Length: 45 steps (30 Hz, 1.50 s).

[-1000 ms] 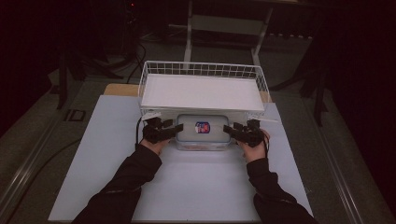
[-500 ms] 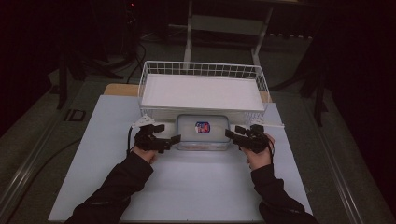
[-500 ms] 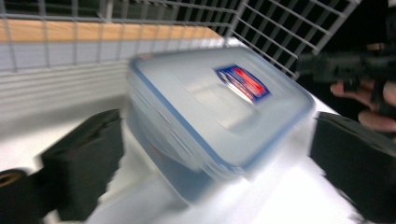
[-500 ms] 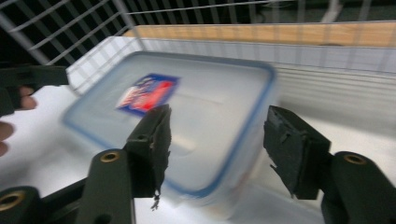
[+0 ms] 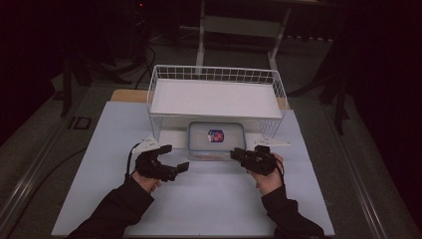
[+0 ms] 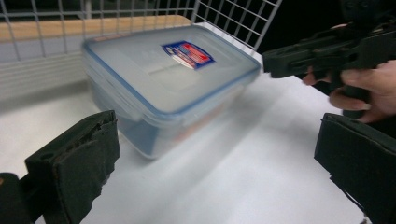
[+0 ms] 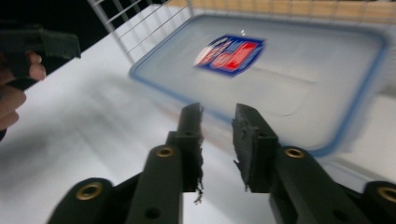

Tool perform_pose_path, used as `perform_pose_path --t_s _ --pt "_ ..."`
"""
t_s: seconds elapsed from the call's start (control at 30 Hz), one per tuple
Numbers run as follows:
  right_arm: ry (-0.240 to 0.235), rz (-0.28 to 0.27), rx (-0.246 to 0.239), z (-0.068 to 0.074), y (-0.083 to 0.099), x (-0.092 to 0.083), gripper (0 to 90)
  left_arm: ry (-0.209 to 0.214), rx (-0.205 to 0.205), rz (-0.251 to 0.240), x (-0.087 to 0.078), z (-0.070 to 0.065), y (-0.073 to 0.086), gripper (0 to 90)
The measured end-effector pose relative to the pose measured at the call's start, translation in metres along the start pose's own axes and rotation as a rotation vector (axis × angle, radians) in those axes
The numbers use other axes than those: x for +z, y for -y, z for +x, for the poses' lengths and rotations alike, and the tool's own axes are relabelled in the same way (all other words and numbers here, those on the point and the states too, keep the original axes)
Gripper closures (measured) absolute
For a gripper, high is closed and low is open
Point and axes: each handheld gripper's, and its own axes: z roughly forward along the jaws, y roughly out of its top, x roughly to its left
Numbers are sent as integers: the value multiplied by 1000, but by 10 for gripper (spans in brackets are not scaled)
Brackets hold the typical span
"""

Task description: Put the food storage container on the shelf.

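Note:
A clear plastic container with a blue-rimmed lid and a red-and-blue label stands on the white table at the front of the wire basket. My left gripper is near its front left corner, apart from it. Its jaws have just been opening and stand wide with nothing between them. My right gripper is off the front right corner. Its jaws have just been closing to a narrow gap that holds nothing. The container lies just beyond both.
The white wire basket has a white board as its floor and stands raised behind the container. White table surface stretches toward the person. Dark floor, cables and a stand's legs surround the table.
Both hands have drawn back from the container's sides toward the table's near edge. The left jaws have spread wide, and the right jaws have narrowed. The container has stayed in place.

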Motion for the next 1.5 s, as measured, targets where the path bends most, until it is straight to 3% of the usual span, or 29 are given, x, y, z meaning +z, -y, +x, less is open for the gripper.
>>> perform_pose_path --t_s 0.13,0.27,0.57,1.03,1.23,1.5 --pt "-11 31 -24 9 4 7 896 0 3 15 -3 -5 10 3" --pt "-39 78 -24 13 9 19 899 -7 28 17 -2 -7 20 3" --pt "-27 116 -31 14 13 44 898 -15 40 9 0 -6 25 3" --pt "17 112 -35 7 2 74 898 -25 40 -2 -1 -1 28 3" --pt "60 99 -25 -4 -8 86 898 -23 45 1 0 -1 29 3" --pt "75 92 -7 -11 -18 97 897 -25 41 -2 -1 -1 30 3"
